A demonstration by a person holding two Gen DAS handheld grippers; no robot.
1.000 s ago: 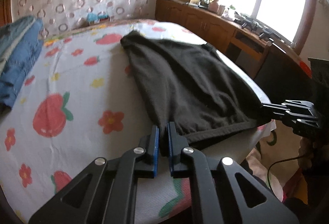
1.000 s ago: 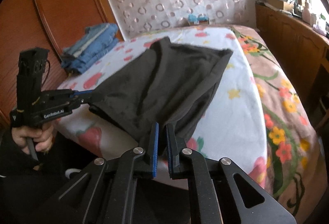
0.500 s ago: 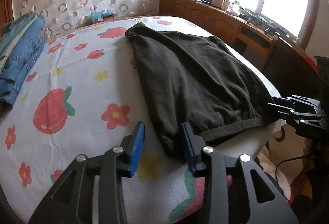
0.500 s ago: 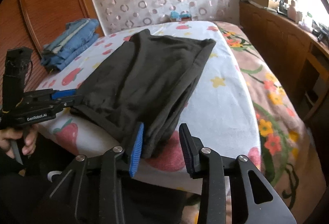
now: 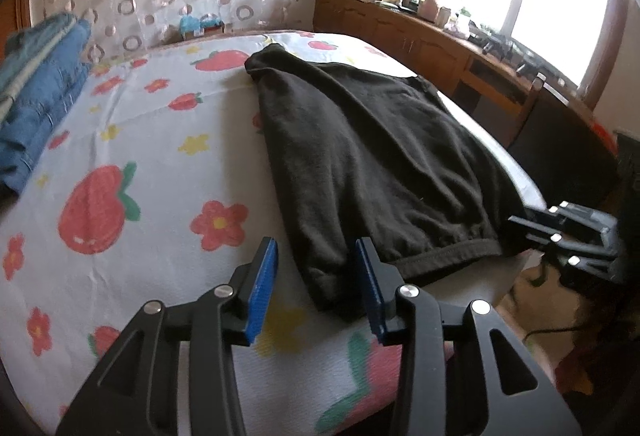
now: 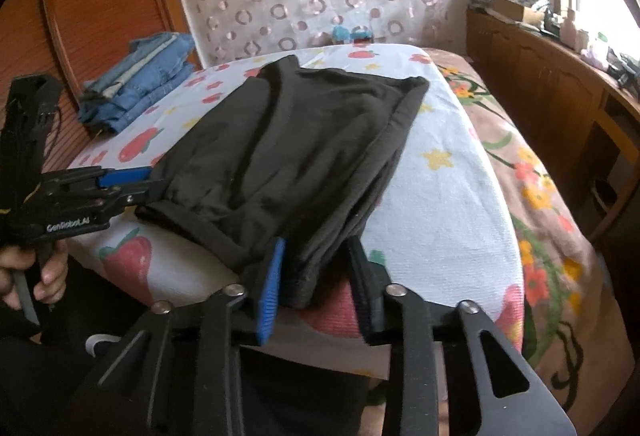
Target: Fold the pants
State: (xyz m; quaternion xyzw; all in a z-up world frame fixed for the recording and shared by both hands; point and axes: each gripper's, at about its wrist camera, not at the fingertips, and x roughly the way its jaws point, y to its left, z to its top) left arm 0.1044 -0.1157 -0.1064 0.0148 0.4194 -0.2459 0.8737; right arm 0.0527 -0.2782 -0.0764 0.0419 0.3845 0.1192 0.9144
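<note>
Two claws at the near hem of black pants on a bed.

Left claw [image 5: 316, 272]: pads apart, one near corner of the pants [image 5: 372, 164] between them, unpressed. Right claw [image 6: 316, 268]: jaws closing around the other near corner, blue pad at the cloth, far pad not visibly pressing. Pants lie folded flat across a strawberry-print sheet [image 5: 132, 140], hem at the bed edge. Folded jeans [image 6: 136, 84] are stacked well apart by the headboard.

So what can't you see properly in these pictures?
- Small items on the wooden counter, left view: window glare, too small.
- Blue toy by the headboard, right view: too small.
- Black pants near corner, right view: partly behind the right hand-held gripper.
</note>
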